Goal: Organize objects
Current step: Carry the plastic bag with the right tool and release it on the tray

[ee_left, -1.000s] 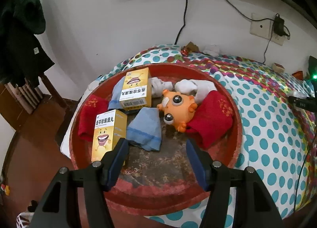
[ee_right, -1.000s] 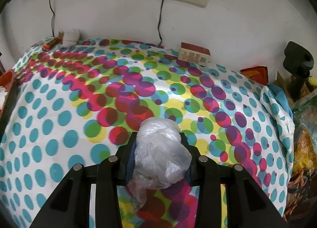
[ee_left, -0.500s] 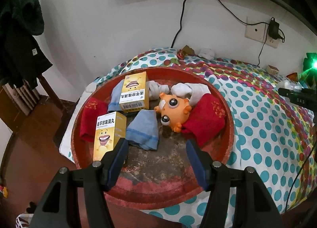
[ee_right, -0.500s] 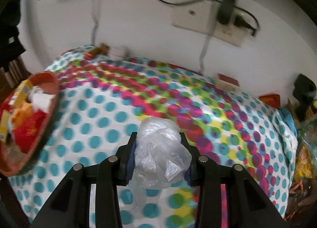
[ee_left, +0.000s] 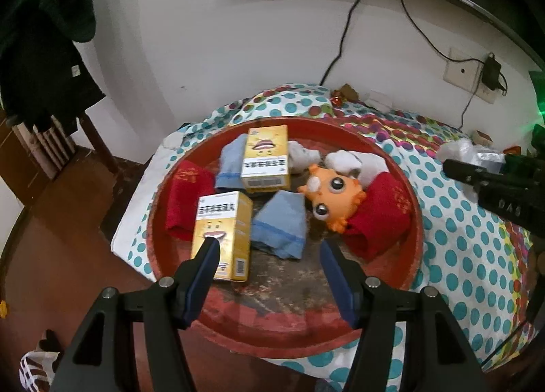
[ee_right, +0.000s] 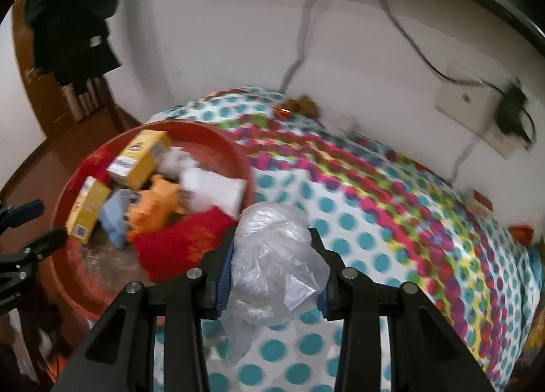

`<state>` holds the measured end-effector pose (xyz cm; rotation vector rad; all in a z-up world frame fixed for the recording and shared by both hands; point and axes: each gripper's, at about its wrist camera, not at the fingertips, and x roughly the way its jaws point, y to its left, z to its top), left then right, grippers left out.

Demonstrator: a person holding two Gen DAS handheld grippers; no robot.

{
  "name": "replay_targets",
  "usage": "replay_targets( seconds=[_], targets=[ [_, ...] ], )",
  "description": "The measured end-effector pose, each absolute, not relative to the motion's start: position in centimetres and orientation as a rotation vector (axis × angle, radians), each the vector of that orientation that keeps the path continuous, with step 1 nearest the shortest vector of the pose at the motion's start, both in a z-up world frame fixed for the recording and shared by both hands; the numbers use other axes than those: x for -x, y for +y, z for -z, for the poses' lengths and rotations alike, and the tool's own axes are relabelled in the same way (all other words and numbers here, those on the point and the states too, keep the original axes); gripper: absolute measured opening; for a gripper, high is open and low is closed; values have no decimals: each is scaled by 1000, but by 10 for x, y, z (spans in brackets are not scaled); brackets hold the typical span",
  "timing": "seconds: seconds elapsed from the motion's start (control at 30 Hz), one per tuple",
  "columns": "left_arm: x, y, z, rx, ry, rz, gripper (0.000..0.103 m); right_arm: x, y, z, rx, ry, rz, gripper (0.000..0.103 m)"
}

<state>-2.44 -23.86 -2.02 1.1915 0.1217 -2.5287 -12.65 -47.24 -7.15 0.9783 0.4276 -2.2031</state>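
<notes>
Over on the left, the left gripper (ee_left: 267, 249) hangs above the near part of the red tray (ee_left: 414, 221), jaws spread wide with nothing between them, tipped down at the clutter inside. Just past its left finger a yellow box (ee_left: 223, 228) lies flat, and beyond that a second yellow box (ee_left: 267, 157) sits further back. A red cloth (ee_left: 184, 198) lies along the tray's left side, a blue cloth (ee_left: 281, 225) right in the middle, and the orange toy (ee_left: 332, 198) is nosed against another red cloth (ee_left: 378, 218) on the tray's right.

Now look right: the right gripper (ee_right: 272, 269) is clamped on a crumpled clear plastic bag (ee_right: 272, 255), a loose tail of it dangling below the pads. It's over the dotted tablecloth (ee_right: 374, 215), just beside the tray's right edge but not yet above it. From that claw the tray lies ahead and to the left, its near rim low in front of the fingers, the red cloth closest.

That's the relation that matters, I'd say. If the bag belongs with the rest, the right hand is the one carrying it and has only to cross leftward over the rim. The bare patch looks to be the worn tray floor near the front, right under the idle left claw, so those two may crowd each other. The bag has no real long axis, just a soft lump.
</notes>
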Motion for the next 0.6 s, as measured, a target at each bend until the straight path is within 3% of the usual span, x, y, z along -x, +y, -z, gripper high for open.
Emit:
replay_targets(
  seconds=[0.6],
  targets=[
    [6, -290, 4, -1136, 132, 2432, 63, 76, -582, 72, -924, 453, 2020, 37]
  ],
)
